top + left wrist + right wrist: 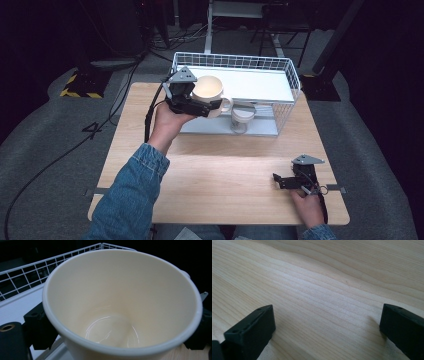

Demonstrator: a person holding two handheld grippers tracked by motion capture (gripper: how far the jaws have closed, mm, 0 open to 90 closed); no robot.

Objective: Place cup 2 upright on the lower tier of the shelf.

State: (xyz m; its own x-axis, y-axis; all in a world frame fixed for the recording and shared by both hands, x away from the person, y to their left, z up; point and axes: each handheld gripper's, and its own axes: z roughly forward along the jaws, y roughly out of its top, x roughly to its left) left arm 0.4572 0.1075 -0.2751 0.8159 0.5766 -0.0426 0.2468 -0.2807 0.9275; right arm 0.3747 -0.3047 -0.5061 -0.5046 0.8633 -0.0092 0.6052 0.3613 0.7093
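A cream mug (208, 89) hangs upright in the air at the front left corner of the white wire rack (287, 65). My left gripper (210, 101) is shut on the mug, one jaw on each side of its body. In the left gripper view the mug's empty inside (117, 315) is right before the camera. Its handle (227, 105) points right. My right gripper (278, 181) lies low over the wooden table (225, 175) near the front right, open, with bare wood between its jaws (327, 322).
The rack has a white upper shelf (260, 85) and a grey base. A second pale cup (243, 118) stands on the base under the shelf, just right of the held mug. Dark floor, cables and stands surround the table.
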